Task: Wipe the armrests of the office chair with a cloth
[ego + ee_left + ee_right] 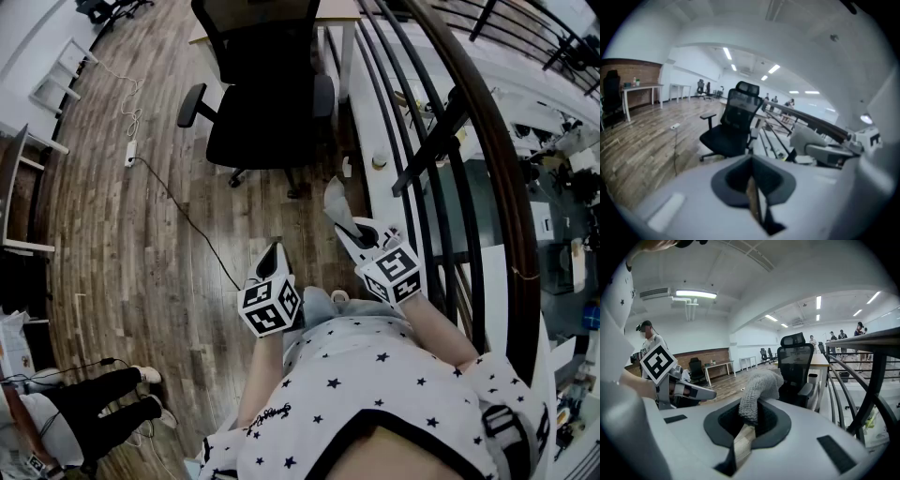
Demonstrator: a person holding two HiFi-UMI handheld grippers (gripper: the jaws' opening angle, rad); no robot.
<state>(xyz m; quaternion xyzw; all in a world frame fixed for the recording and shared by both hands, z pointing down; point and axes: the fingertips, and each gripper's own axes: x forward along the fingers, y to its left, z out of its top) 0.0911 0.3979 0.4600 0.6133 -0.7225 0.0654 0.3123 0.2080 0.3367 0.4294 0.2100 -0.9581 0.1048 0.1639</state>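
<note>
Cloth [757, 385] is pinched in the fingers of the right gripper [746, 426]; the left gripper [754, 197] has its fingers closed on nothing. Office chair [267, 112] stands well ahead of them: step closer, press flat along each armrest [192, 103].

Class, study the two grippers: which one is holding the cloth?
The right gripper: its fingers are shut on the grey knitted cloth, while the left gripper has its fingers together with nothing between them.
</note>
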